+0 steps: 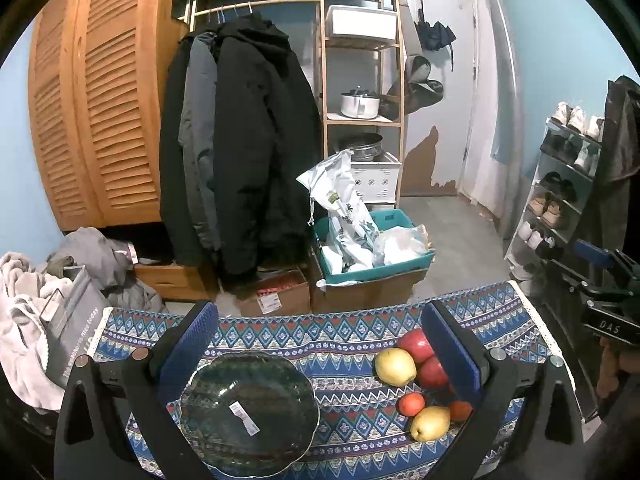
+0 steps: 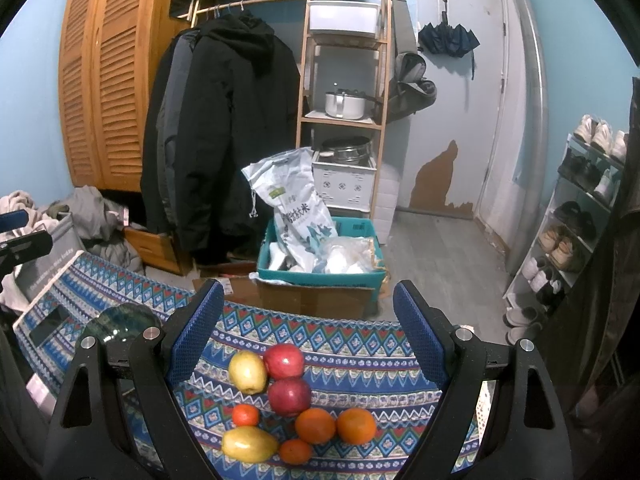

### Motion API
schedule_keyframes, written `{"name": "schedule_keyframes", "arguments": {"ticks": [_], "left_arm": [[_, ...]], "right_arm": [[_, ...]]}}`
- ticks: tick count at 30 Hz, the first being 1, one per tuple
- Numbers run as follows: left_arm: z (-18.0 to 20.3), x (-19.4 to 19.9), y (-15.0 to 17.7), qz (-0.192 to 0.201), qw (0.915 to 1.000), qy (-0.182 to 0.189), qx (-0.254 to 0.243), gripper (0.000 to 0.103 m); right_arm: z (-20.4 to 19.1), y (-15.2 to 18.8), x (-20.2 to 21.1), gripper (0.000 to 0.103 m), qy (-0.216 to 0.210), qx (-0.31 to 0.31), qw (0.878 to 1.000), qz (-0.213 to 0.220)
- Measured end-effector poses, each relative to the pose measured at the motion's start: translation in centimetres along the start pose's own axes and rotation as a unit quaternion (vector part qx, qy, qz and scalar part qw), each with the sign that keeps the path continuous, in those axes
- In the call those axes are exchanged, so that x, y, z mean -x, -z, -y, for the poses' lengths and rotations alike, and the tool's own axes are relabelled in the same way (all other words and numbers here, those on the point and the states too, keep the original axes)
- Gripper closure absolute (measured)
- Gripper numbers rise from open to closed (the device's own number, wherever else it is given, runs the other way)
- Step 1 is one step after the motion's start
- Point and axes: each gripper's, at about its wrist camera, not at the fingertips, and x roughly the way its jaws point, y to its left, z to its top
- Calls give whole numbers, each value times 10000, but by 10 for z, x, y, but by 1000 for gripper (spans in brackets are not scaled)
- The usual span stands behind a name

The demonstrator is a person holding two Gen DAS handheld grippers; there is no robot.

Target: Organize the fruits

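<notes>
Nearest the right wrist camera, the right gripper (image 2: 308, 320) is held above the patterned tablecloth (image 2: 360, 344) with its jaws spread wide and nothing between them. Below it a cluster of fruit is laid out: a yellow pear (image 2: 249, 445) and a small tangerine (image 2: 295, 451) at the near edge, another small tangerine (image 2: 245, 415), then 2 oranges (image 2: 315, 426) side by side, the second orange (image 2: 355, 426) to the right. Behind these, 2 red apples (image 2: 289, 397) are seen touching, the farther apple (image 2: 283, 361) beside a yellow apple (image 2: 247, 372).

In the left wrist view, the left gripper (image 1: 318, 338) is likewise seen with its jaws wide apart and empty, over a dark green glass plate (image 1: 224, 432) that bears a white label (image 1: 244, 418). The plate lies to the left of the fruit, apart from it, and holds no fruit.

Beyond the table edge, cardboard boxes (image 2: 320, 300) and a teal crate (image 2: 320, 276) holding a rice bag (image 2: 292, 208) are visible on the floor. Farther back, dark coats (image 2: 216, 140) hang from a rail beside a wooden shelf unit (image 2: 344, 80), with a shoe rack (image 2: 580, 216) at the right wall.
</notes>
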Motion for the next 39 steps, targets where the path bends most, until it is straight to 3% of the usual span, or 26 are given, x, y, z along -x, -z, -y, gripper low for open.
{"name": "schedule_keyframes", "arguments": {"ticks": [39], "left_arm": [[6, -1, 1, -34, 10000, 10, -54, 0]], "right_arm": [[-10, 2, -2, 18, -53, 107, 9999, -29]]}}
